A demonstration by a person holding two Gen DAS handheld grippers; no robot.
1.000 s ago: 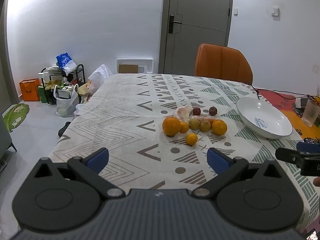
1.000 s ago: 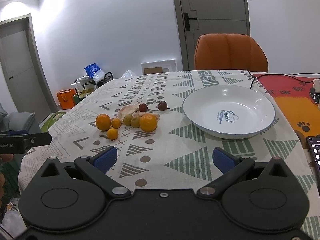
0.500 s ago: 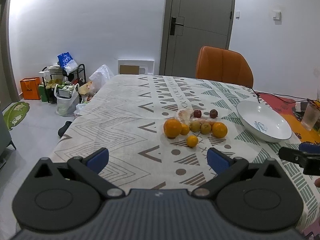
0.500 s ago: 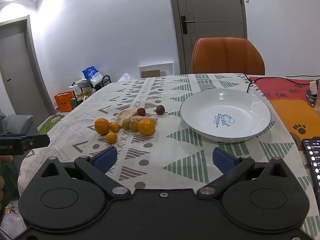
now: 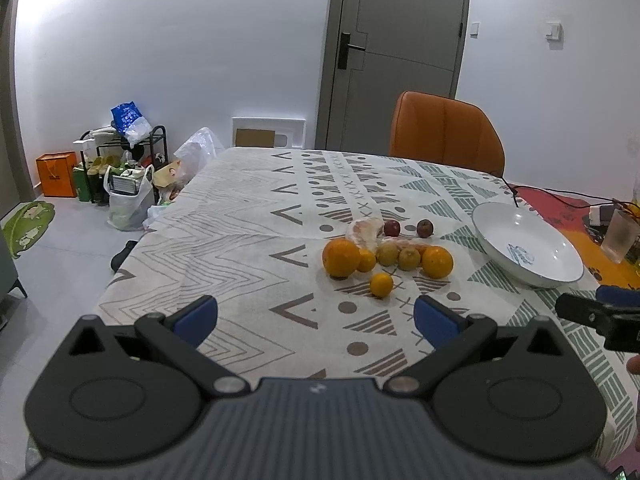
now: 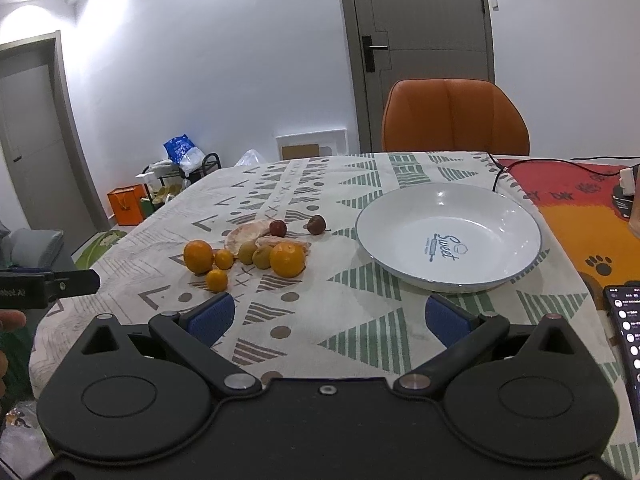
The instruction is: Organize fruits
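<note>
A cluster of fruit lies mid-table: a large orange [image 5: 341,258] [image 6: 198,256], another orange [image 5: 437,262] [image 6: 287,259], small tangerines [image 5: 381,285] [image 6: 217,280], yellow-green fruits [image 5: 409,258] [image 6: 262,257], two dark red fruits [image 5: 425,228] [image 6: 316,224] and peeled pieces [image 5: 365,231] [image 6: 246,234]. An empty white bowl [image 5: 560,270] [image 6: 384,256] stands right of them. My left gripper [image 5: 316,318] is open and empty, short of the fruit. My right gripper [image 6: 328,316] is open and empty, before the bowl.
An orange chair [image 5: 446,136] [image 6: 454,116] stands at the table's far side. A cable [image 6: 520,164], a phone [image 6: 626,328] and a glass [image 5: 620,236] lie on the right. Bags and a rack [image 5: 120,176] stand on the floor at left.
Both grippers have drawn back slightly and tilted up; the fruit and bowl appear a little farther. Nothing on the table moved.
</note>
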